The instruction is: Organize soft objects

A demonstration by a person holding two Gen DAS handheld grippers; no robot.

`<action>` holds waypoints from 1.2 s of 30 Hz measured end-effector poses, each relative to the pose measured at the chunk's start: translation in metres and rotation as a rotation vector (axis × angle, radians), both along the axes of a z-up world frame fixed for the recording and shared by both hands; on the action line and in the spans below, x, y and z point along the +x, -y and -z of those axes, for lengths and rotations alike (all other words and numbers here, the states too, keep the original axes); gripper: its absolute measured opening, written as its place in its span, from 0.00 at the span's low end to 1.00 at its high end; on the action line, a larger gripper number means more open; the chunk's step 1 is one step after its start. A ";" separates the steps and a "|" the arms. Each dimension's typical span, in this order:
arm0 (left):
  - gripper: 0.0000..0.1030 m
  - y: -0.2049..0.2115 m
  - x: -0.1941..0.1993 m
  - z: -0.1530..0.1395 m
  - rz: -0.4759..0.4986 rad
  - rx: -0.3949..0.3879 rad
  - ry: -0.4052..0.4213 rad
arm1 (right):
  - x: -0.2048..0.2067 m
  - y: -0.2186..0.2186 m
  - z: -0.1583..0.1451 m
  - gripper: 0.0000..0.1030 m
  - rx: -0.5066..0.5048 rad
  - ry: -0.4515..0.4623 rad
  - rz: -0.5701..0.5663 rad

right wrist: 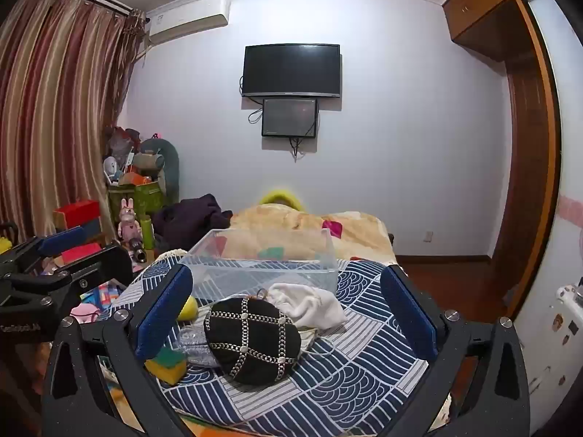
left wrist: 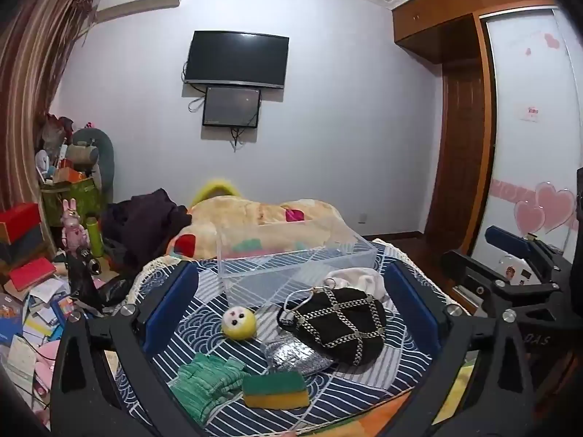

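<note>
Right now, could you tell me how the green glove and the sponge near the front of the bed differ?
The glove is green all over, while the sponge has a green top on a yellow base. The glove lies limp and flat with ribbed knit fingers; the sponge is a firm-edged rectangular block. The glove covers more of the blanket than the sponge. Both lie side by side and appear to touch, outside the clear bin.

left gripper point(left wrist: 291, 298) and right gripper point(right wrist: 286, 309): matte black speckled frames, blue padded fingers point(left wrist: 171, 302) at 9 and 3 o'clock, round silver screws, white lettering on the side
</note>
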State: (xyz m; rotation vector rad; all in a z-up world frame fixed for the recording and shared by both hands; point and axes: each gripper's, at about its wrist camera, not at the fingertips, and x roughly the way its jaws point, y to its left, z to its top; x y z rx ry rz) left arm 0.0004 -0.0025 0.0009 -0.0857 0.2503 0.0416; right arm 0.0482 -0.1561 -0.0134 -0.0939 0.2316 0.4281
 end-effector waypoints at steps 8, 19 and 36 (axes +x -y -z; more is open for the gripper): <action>1.00 -0.002 -0.001 0.002 0.000 -0.002 0.011 | -0.003 0.001 -0.003 1.00 0.005 0.011 -0.006; 1.00 -0.001 -0.005 -0.001 -0.010 0.006 0.023 | -0.007 0.004 -0.007 1.00 0.017 0.030 -0.010; 1.00 -0.004 -0.007 -0.001 -0.006 -0.001 0.022 | -0.008 0.003 -0.008 1.00 0.026 0.032 -0.011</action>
